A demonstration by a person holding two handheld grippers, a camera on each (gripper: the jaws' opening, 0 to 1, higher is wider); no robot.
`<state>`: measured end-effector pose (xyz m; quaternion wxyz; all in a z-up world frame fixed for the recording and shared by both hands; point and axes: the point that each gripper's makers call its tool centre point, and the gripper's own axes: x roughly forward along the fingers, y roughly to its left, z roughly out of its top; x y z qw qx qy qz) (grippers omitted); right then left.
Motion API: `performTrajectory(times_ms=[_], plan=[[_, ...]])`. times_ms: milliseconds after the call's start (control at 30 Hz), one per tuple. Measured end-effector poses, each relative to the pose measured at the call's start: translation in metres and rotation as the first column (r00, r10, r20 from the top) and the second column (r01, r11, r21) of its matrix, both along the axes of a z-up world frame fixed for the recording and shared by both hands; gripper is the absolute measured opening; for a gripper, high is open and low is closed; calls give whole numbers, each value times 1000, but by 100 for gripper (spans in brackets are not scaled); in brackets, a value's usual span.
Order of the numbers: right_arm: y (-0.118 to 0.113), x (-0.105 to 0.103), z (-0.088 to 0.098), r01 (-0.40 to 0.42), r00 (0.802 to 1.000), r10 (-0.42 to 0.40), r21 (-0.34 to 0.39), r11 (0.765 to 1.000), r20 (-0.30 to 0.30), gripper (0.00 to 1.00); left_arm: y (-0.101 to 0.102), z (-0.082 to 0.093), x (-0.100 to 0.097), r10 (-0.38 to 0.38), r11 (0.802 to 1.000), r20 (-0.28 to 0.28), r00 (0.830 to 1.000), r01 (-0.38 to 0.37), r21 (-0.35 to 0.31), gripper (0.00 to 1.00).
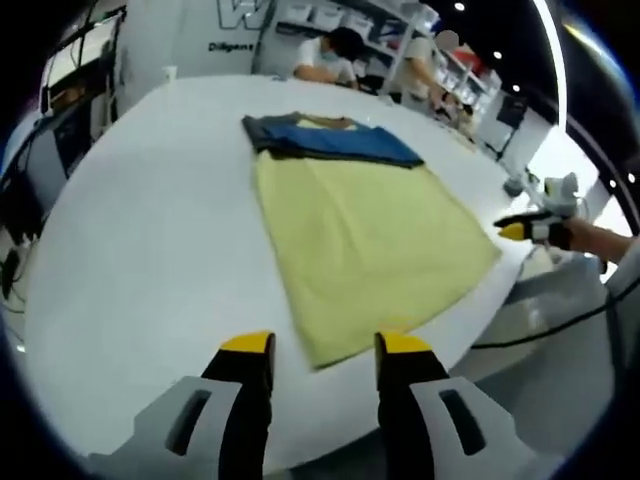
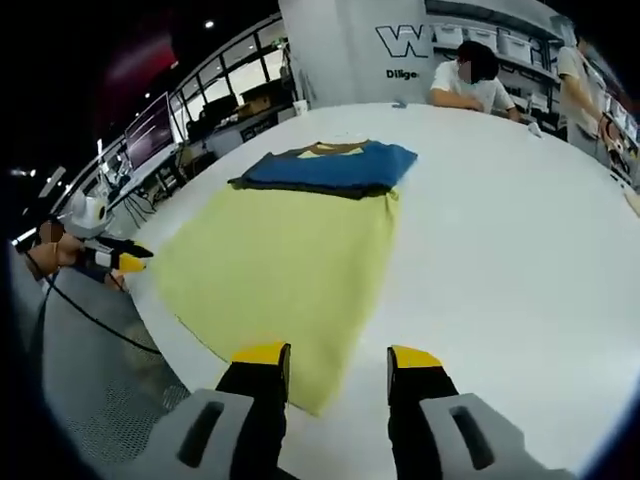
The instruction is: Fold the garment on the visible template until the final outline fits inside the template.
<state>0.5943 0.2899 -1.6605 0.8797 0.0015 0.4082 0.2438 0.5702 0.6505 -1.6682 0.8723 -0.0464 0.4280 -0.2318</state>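
Lying folded at upper middle of frame: blue garment on far end of yellow template, white surface. Looks soft, light, floppy; pinch edges. Left tongs, right tongs apart, empty.

White round bench, plain. Flat pale yellow rectangular cloth template lies on it, plain, no pattern. Folded blue fabric garment at the template's far end, with a dark grey layer at its edges and a tan patch at the collar. Both grippers: black fingers with yellow tips, light grey bodies. Person seated at bench's far edge wears a white shirt.
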Motion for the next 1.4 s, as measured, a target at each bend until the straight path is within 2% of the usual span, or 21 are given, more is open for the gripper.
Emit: performTrajectory(times_ms=[200,400,533,833,967,1067,1167,1400], plan=[[5,-8,-3,41,999,-40,51,998,-31,28,6,-5,2,6,1000,-6,1000,-6,11,29],[3,-13,-11,43,997,-39,54,998,-63,19,8,-6,3,8,1000,-11,1000,-7,7,23],[4,-15,-14,42,996,-38,57,998,-78,18,10,-8,3,-2,1000,-14,1000,2,8,19],[3,-23,-19,13,994,-7,49,999,-112,10,3,-7,8,-32,999,-6,999,32,11,13],[4,-26,-19,15,991,-8,55,998,-130,6,7,-5,7,-49,997,8,999,49,65,12],[3,-26,-19,12,992,-5,55,998,-127,3,2,-3,7,-43,999,8,999,43,26,11],[5,-28,-19,12,991,-3,62,998,-135,1,-1,-3,7,-51,998,9,999,51,22,11],[4,-27,-22,7,991,0,50,999,-132,0,7,-4,8,-3,1000,3,1000,3,0,7]])
